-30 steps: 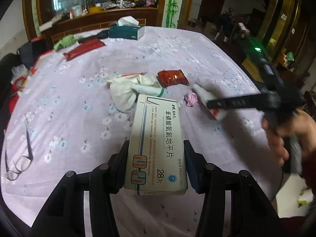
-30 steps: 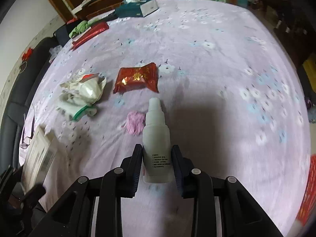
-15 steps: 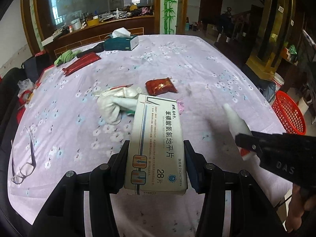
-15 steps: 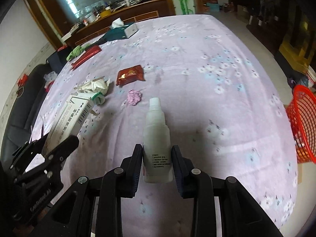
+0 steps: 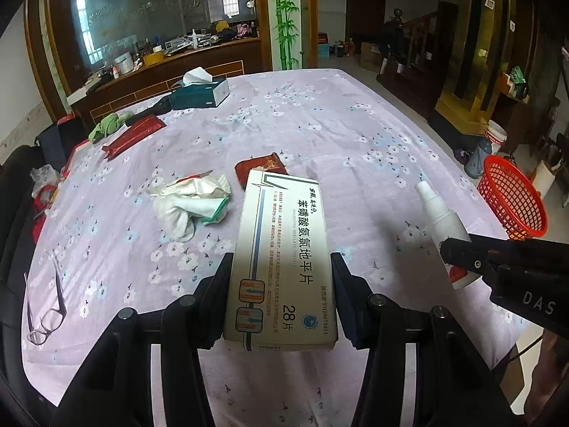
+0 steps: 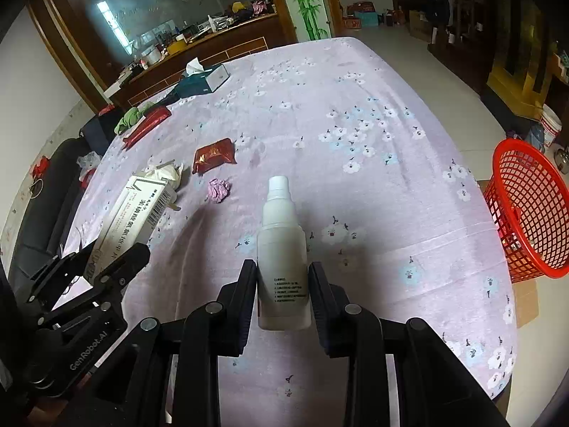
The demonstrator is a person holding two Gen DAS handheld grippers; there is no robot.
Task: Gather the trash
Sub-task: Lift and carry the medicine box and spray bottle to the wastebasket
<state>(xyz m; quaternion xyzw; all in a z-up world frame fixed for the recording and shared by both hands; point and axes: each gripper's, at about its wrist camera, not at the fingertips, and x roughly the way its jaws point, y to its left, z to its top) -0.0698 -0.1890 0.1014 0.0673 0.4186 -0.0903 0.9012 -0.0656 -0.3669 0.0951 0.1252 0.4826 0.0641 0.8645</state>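
L gripper (image 5: 281, 277): clamped on medicine box (image 5: 281, 259), one finger on each long side; held above table, clear of cloth. Also seen at left edge of R view (image 6: 106, 263).
Medicine box: white/grey carton w/ printed text, "28" near lower end; long axis points away from cam. Far end overlaps red packet in L view.
R gripper (image 6: 282, 281): pinching spray bottle (image 6: 282, 249) at lower body, nozzle pointing fwd, away from cam. Seen from side at right of L view (image 5: 498, 267).
Spray bottle: white plastic, small print on label; lifted off table. In L view (image 5: 441, 224), sticks up-left out of R fingers.
Table (image 6: 355, 82): covered w/ lilac floral cloth.
Red packet (image 6: 213, 154): flat on cloth, mid-table, past box tip (image 5: 261, 167).
Crumpled white wrapper (image 5: 192, 203): on cloth, left of box, w/ green-edged bit at its right side.
Pink wad (image 6: 218, 190): small, crumpled, on cloth betw. red packet & bottle in R view.
Red basket (image 6: 526, 210): mesh, on floor off right edge of table, tilted w/ mouth toward table; also in L view (image 5: 512, 203).
Tissue box (image 5: 199, 94): teal, far side of table, tissue sticking up.
Long red pack (image 5: 133, 135): far-left on cloth, green cloth lump (image 5: 106, 126) just beside it.
Glasses (image 5: 46, 306): near-left edge of table, folded open.
Hand (image 5: 544, 384): part visible lower right of L view, below R gripper body.
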